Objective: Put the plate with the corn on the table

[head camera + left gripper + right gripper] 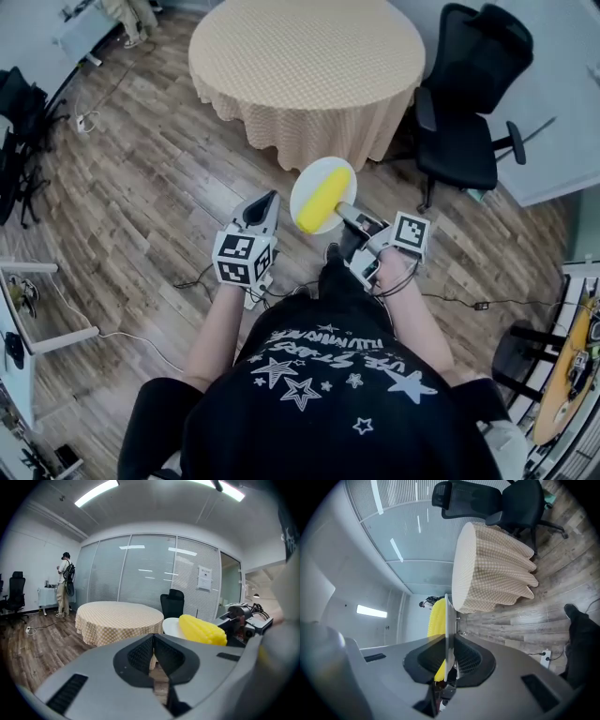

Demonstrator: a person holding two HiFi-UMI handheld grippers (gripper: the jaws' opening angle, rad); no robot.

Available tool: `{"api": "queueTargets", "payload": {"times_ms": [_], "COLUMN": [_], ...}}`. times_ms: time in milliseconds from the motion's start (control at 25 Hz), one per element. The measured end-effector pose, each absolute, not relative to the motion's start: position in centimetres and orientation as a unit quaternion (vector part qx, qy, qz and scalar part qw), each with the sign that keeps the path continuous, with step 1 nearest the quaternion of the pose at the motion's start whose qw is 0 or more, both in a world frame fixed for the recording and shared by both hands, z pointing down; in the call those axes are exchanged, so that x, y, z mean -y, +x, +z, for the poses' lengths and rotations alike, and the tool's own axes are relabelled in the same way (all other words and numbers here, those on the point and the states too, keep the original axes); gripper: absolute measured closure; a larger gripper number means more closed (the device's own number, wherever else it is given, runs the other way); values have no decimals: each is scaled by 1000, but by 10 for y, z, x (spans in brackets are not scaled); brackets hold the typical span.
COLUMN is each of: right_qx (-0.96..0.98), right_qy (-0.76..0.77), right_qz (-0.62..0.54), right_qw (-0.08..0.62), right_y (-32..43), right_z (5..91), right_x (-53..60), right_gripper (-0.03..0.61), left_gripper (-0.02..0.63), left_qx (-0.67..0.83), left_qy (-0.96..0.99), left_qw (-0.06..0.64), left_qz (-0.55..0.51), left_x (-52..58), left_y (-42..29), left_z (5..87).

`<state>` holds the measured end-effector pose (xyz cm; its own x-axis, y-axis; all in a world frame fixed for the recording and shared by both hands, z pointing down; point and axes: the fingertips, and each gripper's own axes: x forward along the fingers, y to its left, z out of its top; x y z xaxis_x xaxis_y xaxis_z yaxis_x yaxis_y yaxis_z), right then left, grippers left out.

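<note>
plate with corn held in right gripper, short of the table

the right gripper [343,210] is clamping the near rim of the white plate [324,171]. in the right gripper view the plate [446,620] is showing edge-on, running straight between the two jaws, with both pads pressing against it. the yellow corn [317,208] is lying lengthwise on the plate, its near end just beside the gripping jaws; in the right gripper view the corn [435,617] is sitting on the left face of the plate.

the plate is hanging in the air over the wood floor [141,187], in front of the person and near the edge of the round table [305,56] with the checked cloth, but not over it. it is not touching the table.

the left gripper [268,199] is hovering just beside the plate on its left, apart from it. in the left gripper view its jaws are meeting at the tips with nothing between them, and the corn [201,630] and plate [171,626] are showing to the right of it.

a black office chair [469,103] is standing to the right of the table.
</note>
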<state>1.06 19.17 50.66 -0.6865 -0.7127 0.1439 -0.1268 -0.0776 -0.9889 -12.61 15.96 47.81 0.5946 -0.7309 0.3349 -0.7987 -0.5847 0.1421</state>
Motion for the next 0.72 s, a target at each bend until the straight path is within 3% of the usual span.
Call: {"api": "queueTargets", "payload": {"times_ms": [720], "right_qx": [-663], "right_qy": [-295], "right_qz": [-659], "right_qw": [199], "right_y": [84], "right_z": [500], "right_x": [-61], "right_gripper": [528], "left_gripper": [604], "left_qx": [465], "left_qy": [863], "left_qw": [138], "left_qz": [140], "left_x": [-50], "left_y": [-56], "left_z": [470]}}
